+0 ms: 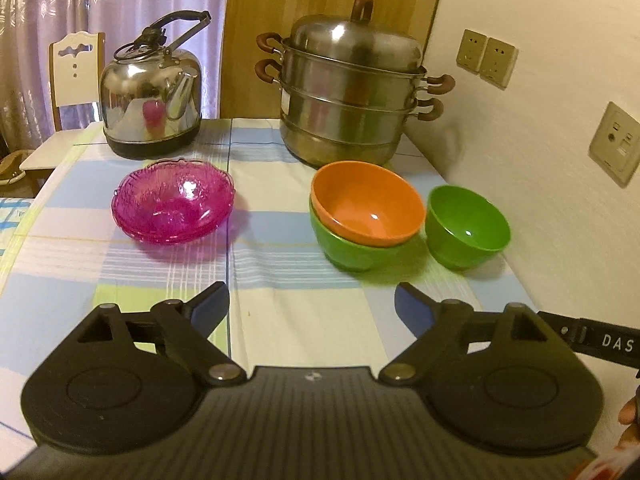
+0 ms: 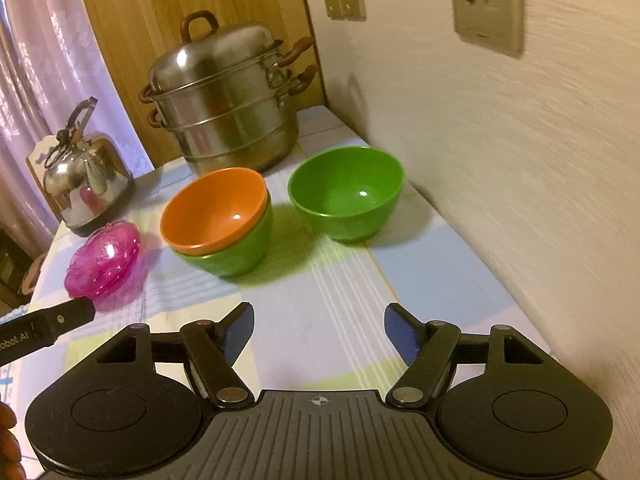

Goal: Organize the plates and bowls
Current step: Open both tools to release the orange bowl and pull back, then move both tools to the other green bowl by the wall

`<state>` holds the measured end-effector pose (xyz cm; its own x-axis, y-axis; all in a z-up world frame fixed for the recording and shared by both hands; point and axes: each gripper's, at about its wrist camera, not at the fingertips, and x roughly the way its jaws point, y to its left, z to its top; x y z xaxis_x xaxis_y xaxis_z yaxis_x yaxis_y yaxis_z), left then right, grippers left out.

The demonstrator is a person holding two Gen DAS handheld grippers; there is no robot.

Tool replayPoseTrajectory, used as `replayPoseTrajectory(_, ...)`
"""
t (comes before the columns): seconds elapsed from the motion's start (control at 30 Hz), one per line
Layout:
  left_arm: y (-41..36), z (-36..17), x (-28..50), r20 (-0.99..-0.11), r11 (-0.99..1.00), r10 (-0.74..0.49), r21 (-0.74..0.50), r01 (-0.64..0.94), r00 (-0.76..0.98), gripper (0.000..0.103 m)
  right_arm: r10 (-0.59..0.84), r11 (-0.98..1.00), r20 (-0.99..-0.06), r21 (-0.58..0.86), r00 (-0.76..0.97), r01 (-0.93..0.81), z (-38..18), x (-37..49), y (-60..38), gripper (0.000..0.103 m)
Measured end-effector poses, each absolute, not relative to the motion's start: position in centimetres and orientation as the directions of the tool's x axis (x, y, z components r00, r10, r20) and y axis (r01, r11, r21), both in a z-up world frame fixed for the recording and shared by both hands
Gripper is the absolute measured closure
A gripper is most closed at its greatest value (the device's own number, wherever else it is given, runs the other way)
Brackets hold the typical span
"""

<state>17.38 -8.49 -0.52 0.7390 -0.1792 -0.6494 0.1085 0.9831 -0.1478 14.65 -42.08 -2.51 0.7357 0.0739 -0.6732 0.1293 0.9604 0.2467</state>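
Left gripper (image 1: 312, 300) reads "DAS" beside it; right gripper (image 2: 319, 322) view shows "obot.AI". Both jaws released, empty. Before the steamer (image 1: 348, 92): orange bowl (image 1: 366, 204) nested in one of two green bowls (image 1: 466, 226); pink dishes (image 1: 174, 202) leftward.

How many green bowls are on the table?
2: one green bowl under the orange bowl; a separate green bowl stands beside them, nearer the wall. None appears hidden.

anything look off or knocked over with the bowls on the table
Nothing spilled or tipped. One oddity: the orange bowl sits tilted inside a green bowl rather than nested flat. The smaller green bowl stands alone, upright, and the pink glass dishes are stacked neatly.
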Motion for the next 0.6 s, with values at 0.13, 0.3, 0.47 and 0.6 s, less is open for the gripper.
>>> replayPoseTrajectory(0.13, -9.1, 0.1, 16.4, -0.638, 0.982, -0.187, -0.147, 0.120, 0.747, 0.015, 0.070, 0.956, -0.672, 0.256, 0.737, 0.143, -2.0, 13.4, -42.8, 0.030)
replayPoseTrajectory(0.3, -10.0, 0.5, 15.9, -0.635, 0.978, -0.207, -0.151, 0.143, 0.744, 0.015, 0.064, 0.949, -0.665, 0.271, 0.744, 0.161, -1.6, 12.7, -43.6, 0.030)
replayPoseTrajectory(0.47, -10.5, 0.4, 16.0, -0.638, 0.976, -0.218, -0.155, 0.155, 0.739, 0.015, 0.056, 0.945, -0.660, 0.277, 0.749, 0.173, -1.5, 12.7, -44.3, 0.030)
replayPoseTrajectory(0.6, -11.0, 0.3, 16.3, -0.639, 0.975, -0.222, -0.148, 0.166, 0.736, 0.015, 0.054, 0.940, -0.663, 0.286, 0.747, 0.186, -1.7, 13.1, -44.8, 0.030)
